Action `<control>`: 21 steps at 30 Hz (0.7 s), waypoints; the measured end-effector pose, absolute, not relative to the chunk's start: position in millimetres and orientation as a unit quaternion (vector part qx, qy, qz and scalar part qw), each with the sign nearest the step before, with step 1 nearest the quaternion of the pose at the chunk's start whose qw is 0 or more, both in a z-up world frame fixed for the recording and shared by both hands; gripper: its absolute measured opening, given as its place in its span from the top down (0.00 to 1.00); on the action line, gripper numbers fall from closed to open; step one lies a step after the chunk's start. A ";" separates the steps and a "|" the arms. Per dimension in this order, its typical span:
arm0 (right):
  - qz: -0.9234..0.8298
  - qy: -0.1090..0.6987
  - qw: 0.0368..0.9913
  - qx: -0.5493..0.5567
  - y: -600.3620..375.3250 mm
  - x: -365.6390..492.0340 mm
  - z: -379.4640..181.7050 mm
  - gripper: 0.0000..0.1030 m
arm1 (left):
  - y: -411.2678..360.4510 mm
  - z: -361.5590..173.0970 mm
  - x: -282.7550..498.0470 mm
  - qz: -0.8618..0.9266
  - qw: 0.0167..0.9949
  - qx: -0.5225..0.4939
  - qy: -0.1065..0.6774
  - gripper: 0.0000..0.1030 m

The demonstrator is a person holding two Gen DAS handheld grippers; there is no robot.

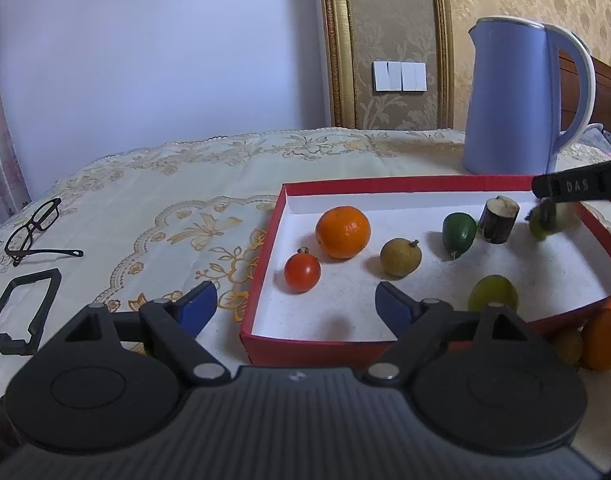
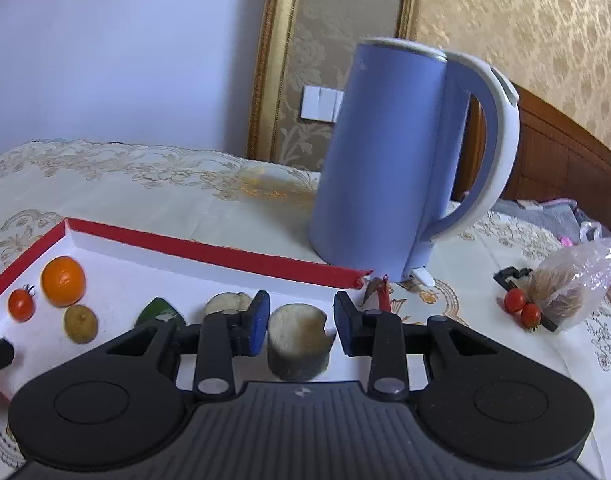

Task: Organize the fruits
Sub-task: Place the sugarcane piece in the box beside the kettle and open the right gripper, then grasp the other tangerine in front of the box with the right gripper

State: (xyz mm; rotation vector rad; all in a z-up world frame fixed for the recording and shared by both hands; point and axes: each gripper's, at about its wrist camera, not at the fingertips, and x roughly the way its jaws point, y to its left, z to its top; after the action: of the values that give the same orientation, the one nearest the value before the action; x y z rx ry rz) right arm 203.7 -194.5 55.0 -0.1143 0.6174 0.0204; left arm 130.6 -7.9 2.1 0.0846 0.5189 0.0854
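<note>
Here, the right gripper (image 2: 298, 326) held a short cut piece of sugarcane (image 2: 297, 342) upright between its blue jaws, which looked clenched on its sides, over the near right part of the red box (image 2: 209, 250). The left gripper (image 1: 295, 300) hovered with jaws released and nothing between them, above the box's near left corner. Inside the white-lined box lay a cherry tomato (image 1: 302, 273), an orange (image 1: 342, 232) just behind it, a small brownish fruit (image 1: 400, 257), a dark green fruit (image 1: 458, 232), another dark-skinned cane piece (image 1: 498, 220) and a yellow-green fruit (image 1: 492, 294). Just outside the box's near wall sat a second orange (image 1: 603, 339) with a small brownish fruit touching it. The box rested on a worktop under an embroidered cream cloth (image 1: 165, 200), with a blue kettle (image 1: 513, 96) behind it, black spectacles (image 1: 33, 230) well to the left, and two cherry tomatoes (image 2: 523, 307) beside a plastic bag (image 2: 577, 280) to the right.
</note>
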 end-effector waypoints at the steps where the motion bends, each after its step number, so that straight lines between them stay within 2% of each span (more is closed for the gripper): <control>1: 0.011 0.305 0.951 -0.050 -195.8 203.6 55.7 0.65 | -8.4 2.1 130.5 0.042 0.965 0.043 0.256 0.17; 3: 0.014 0.309 0.950 -0.041 -198.6 201.6 56.2 0.57 | -9.1 2.0 129.8 0.041 0.965 0.044 0.254 0.15; 7: 0.014 0.306 0.952 -0.025 -204.9 188.6 61.0 0.54 | -10.2 1.9 128.5 0.046 0.966 0.050 0.250 0.07; 11: 0.008 0.305 0.952 -0.010 -215.1 165.0 66.3 0.25 | -10.5 3.4 126.9 0.049 0.967 0.051 0.243 0.02; 18: 0.019 0.278 0.960 -0.011 -231.2 104.4 76.3 0.19 | -20.2 9.1 115.5 0.023 0.975 0.062 0.214 0.00; 21: -0.010 0.299 0.953 -0.050 -227.3 87.9 72.3 0.15 | -28.2 8.9 111.4 0.023 0.976 0.080 0.203 0.00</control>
State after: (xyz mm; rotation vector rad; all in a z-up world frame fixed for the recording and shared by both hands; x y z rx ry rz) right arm 87.9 -227.3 72.3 -0.1008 0.6074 -0.0213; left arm 111.4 -28.2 8.9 0.1611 0.4098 0.0472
